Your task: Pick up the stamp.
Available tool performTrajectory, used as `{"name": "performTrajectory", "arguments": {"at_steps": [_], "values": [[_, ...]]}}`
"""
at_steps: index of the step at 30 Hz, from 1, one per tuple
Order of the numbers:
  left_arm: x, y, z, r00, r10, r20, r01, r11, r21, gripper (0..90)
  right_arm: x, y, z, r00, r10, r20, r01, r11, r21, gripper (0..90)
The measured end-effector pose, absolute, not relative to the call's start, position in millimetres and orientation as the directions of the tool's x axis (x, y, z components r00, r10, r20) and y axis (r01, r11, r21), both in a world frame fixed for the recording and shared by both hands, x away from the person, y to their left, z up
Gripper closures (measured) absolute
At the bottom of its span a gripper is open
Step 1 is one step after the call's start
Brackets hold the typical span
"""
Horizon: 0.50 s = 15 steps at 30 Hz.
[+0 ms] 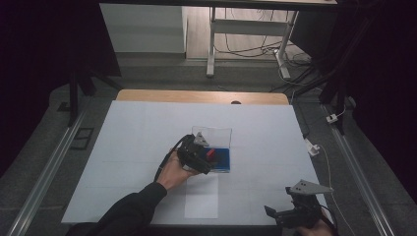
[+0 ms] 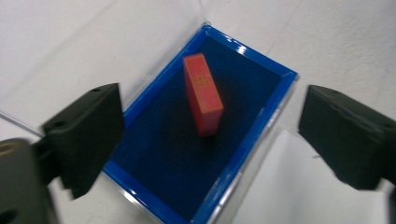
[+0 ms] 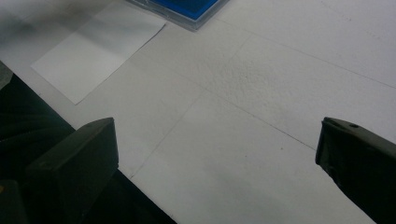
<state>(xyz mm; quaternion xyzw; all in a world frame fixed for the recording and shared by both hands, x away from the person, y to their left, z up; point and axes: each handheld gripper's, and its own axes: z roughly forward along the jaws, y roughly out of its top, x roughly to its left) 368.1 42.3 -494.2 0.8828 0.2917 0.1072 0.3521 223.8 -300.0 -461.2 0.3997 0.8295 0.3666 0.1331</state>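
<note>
Here, left gripper [image 2: 205, 135] wide over red block [image 2: 202, 93] in blue case [image 2: 275, 107], right gripper [image 3: 217, 154] wide above table [image 3: 261, 84].

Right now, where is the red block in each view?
High view: the red block lies in the blue tray at mid-table, just past the left gripper.
Left gripper view: the block sits at centre, between the open jaws, untouched.
Right gripper view: the block is not in it.
Shared landmark: the tray, whose corner is at the top edge of the right gripper view.
</note>
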Motion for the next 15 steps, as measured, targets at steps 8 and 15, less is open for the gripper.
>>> {"name": "performTrajectory", "arguments": {"at_steps": [8, 15], "values": [[372.4, 34.4, -497.0, 0.808, 0.587, 0.047, 0.423, -0.633, 0.648, 41.9, 223.8, -300.0, -461.4, -0.646, 0.76, 0.073, 0.566, 0.413, 0.713, 0.0], [376.1, 30.0, -498.5, 0.795, 0.606, 0.017, 0.457, -0.618, 0.64, 61.3, 223.6, -299.4, -461.5, -0.647, 0.759, 0.073, 0.567, 0.414, 0.712, 0.1]]}}
